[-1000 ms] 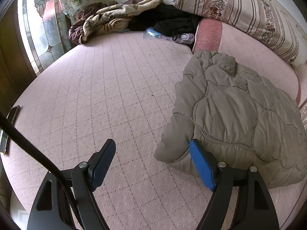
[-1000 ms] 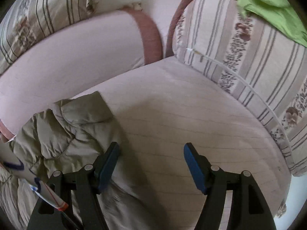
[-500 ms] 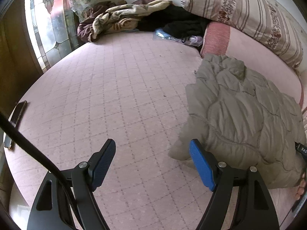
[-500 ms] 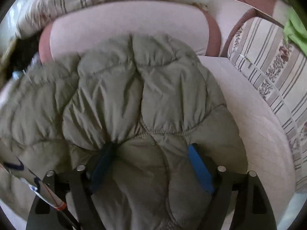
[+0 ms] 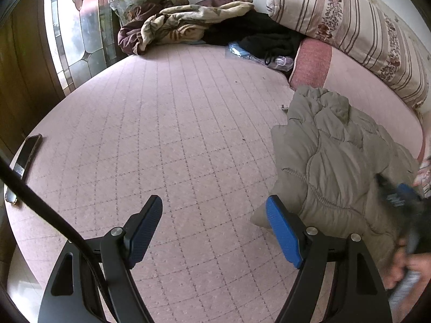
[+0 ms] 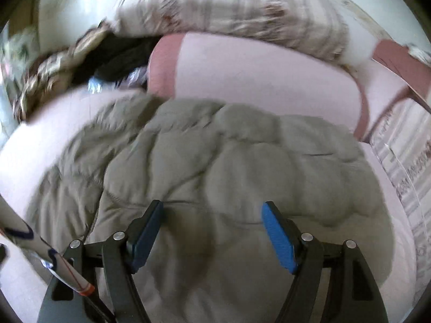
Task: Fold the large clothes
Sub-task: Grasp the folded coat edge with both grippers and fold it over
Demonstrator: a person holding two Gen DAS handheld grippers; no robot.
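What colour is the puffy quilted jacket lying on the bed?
The jacket is a dull grey-olive, plain with stitched quilting. The left wrist view shows it sharpest.

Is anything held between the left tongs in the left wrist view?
No, the left tongs stand open over bare pink mattress, with the grey padded jacket lying off to their right side.

Mattress (image 5: 167, 134) open at left; jacket (image 5: 336, 167), bolster (image 5: 363, 86) block right.

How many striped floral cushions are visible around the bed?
2: one striped cushion along the back above the pink bolster, another at the right edge; others may be hidden.
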